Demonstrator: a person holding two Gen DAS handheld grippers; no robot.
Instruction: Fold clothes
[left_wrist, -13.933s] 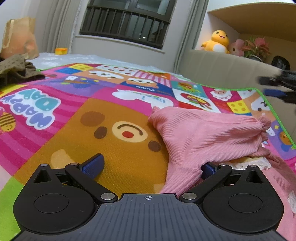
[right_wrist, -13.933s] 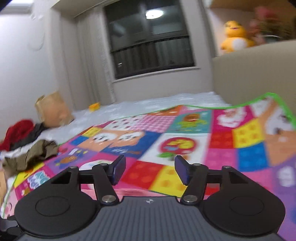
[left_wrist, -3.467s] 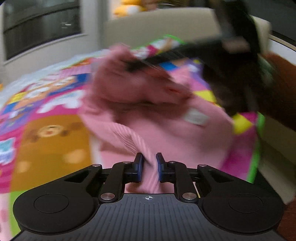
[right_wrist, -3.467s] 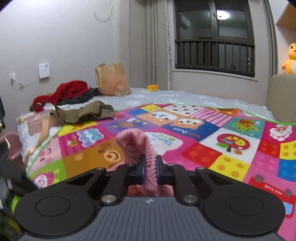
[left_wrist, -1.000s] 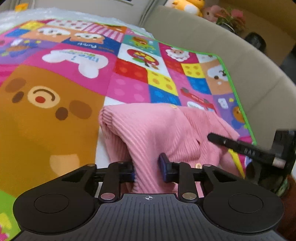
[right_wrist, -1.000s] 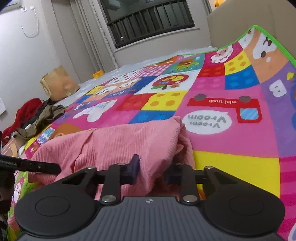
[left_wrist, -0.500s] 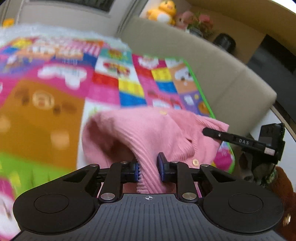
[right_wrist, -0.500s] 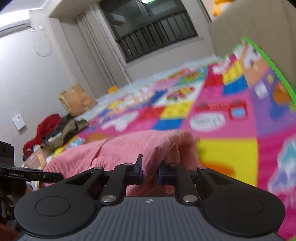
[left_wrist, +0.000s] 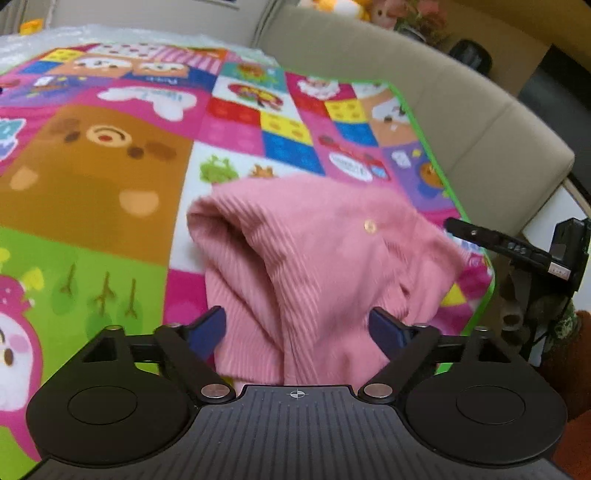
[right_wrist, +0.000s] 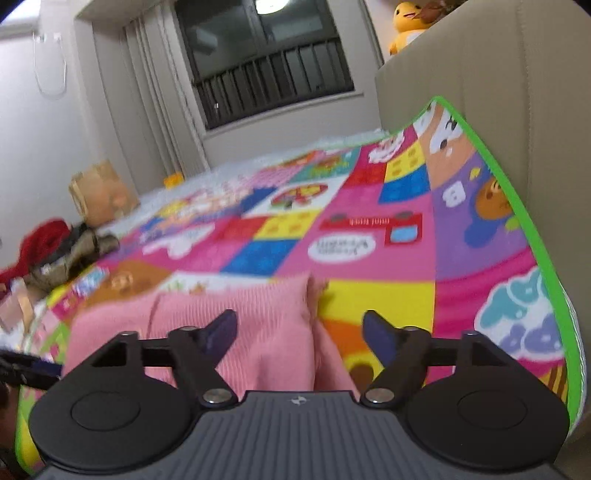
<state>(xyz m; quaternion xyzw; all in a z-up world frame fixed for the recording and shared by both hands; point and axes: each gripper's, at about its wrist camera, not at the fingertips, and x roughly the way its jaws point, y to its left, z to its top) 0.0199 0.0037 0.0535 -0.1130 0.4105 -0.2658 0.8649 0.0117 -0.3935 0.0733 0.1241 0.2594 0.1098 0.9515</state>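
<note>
A pink ribbed knit garment (left_wrist: 314, 258) lies bunched on the colourful play mat (left_wrist: 110, 177), near the mat's green edge. My left gripper (left_wrist: 297, 328) is open, with its blue pads on either side of the garment's near fold and not gripping it. My right gripper (right_wrist: 301, 332) is open too, above the garment's other end (right_wrist: 236, 325). The right gripper's finger shows in the left wrist view (left_wrist: 506, 243) at the garment's right side.
A beige sofa back (left_wrist: 443, 103) runs along the mat's right edge. A heap of red and olive clothes (right_wrist: 55, 247) and a paper bag (right_wrist: 99, 192) sit at the far left. A yellow plush toy (right_wrist: 406, 22) rests on the sofa top.
Both grippers were shut on the pink garment half a second ago; both have opened and let it go. The garment has dropped onto the mat.
</note>
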